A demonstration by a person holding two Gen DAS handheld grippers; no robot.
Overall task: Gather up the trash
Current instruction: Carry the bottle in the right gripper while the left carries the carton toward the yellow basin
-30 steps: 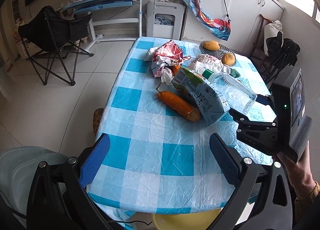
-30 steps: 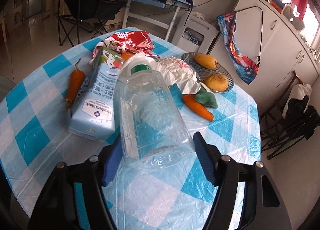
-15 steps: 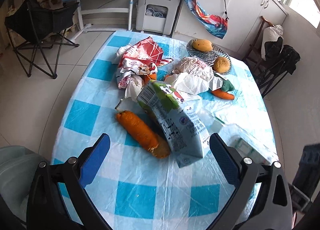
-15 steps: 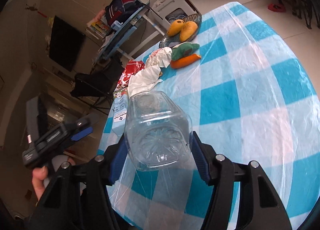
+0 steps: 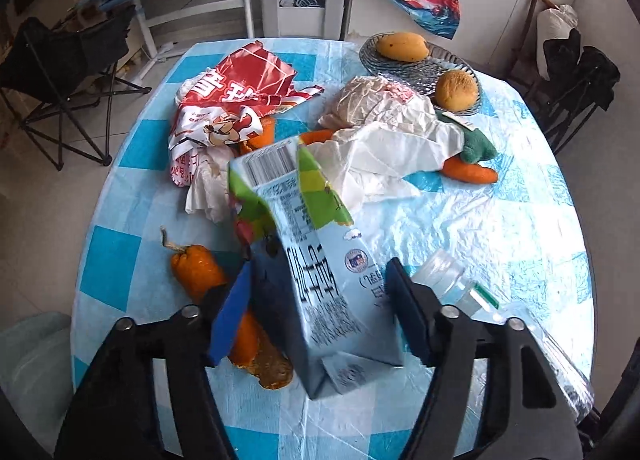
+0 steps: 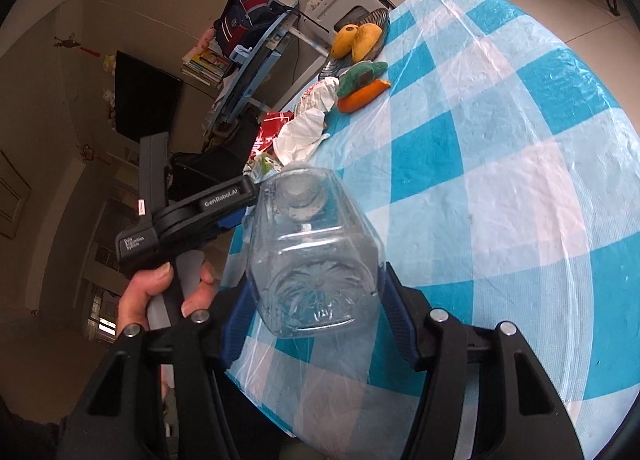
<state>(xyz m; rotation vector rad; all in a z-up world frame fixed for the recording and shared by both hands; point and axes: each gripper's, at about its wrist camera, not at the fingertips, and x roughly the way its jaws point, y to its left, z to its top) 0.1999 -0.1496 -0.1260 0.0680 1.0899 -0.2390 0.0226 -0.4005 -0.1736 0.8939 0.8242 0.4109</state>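
Observation:
A light-blue milk carton (image 5: 332,300) lies tilted on the checked table (image 5: 500,219). My left gripper (image 5: 320,266) is closing on the carton, and both blue pads touch its sides. The right gripper (image 6: 316,284) is shut on the base of a clear plastic bottle (image 6: 316,244), held above the table's near edge. The bottle's neck (image 5: 460,284) shows just right of the carton in the left wrist view. A red snack wrapper (image 5: 236,99) and crumpled white paper (image 5: 384,155) lie further back.
An orange carrot (image 5: 196,268) lies against the carton's left side, partly under my left finger. Another carrot (image 5: 470,171), a green plush (image 5: 474,145) and a fruit plate (image 5: 416,67) sit at the back right. A folding chair (image 5: 60,71) stands left. A hand (image 6: 160,292) grips the left tool.
My left gripper came forward and down over the carton, and its jaws narrowed onto it. The right gripper rolled and swung the bottle away from the carton toward the table's edge.

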